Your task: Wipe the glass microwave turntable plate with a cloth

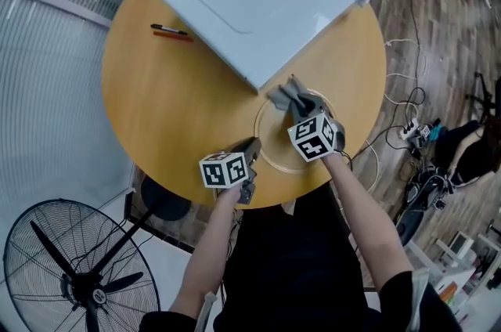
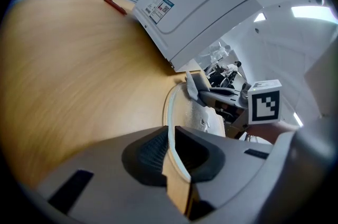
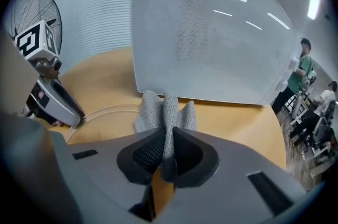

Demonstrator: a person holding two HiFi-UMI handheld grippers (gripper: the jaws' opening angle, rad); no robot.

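Left gripper (image 1: 252, 149), angled down at the table (image 1: 172, 111) edge, clamps the plate (image 1: 266, 153) rim; only the left gripper view shows the rim between the jaws. Right gripper (image 1: 296, 105), pitched steeper, pinches the cloth (image 1: 282, 94) at the plate's far rim.

Person: black top (image 1: 297, 260) with a short black sleeve (image 1: 401, 293) at 4 o'clock in the head view; forearms uncovered.

Left gripper (image 1: 252, 145) and right gripper (image 1: 294, 99): grey moulded bodies. Each has a white cube of black square markers at its 6 o'clock end: left cube (image 1: 225, 170), right cube (image 1: 314, 137).

Gripper views: wide, smooth matt-grey jaw shells. Black ribbed pads (image 2: 150, 150) sit in dark scooped recesses. Black rectangular slots (image 3: 264, 184) are at roughly 8 and 4 o'clock of the jaws.

Right gripper view, 10 o'clock: round grey housing (image 3: 50, 65) under the left cube.
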